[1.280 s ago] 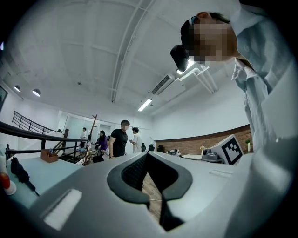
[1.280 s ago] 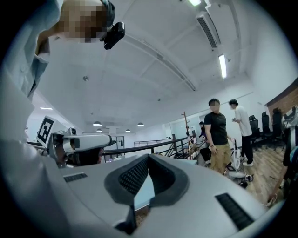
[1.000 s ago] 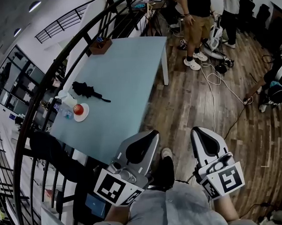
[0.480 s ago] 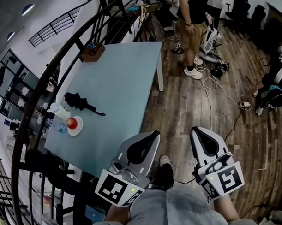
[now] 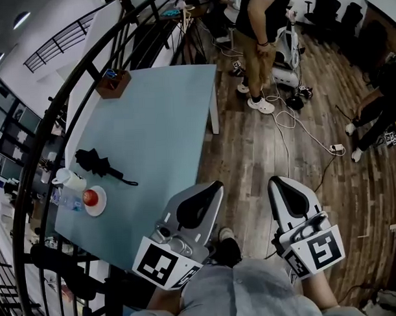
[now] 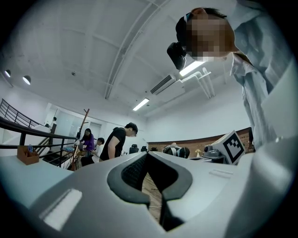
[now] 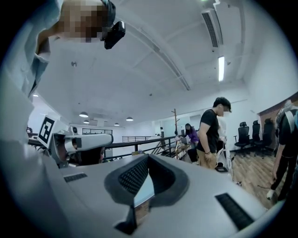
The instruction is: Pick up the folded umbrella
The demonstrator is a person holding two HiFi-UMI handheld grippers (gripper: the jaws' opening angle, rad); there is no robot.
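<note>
Head view: the left gripper (image 5: 213, 188) and right gripper (image 5: 275, 184), at lower centre, are both closed on nothing, while the folded umbrella (image 5: 98, 165) on the table (image 5: 167, 116) has slid from upper left to mid-left within 1 second, suggesting the approach is unfinished.

The folded umbrella (image 5: 98, 165) lies near the left edge of the desk (image 5: 164, 116), with a plate (image 5: 96, 202) just in front of it and a box (image 5: 112, 82) at the far left corner. The left claw (image 5: 212, 189) is at the desk's near right edge, with the right claw (image 5: 277, 184) beside it over the floor (image 5: 269, 151). A person (image 5: 258, 35) stands beyond the far right corner.
</note>
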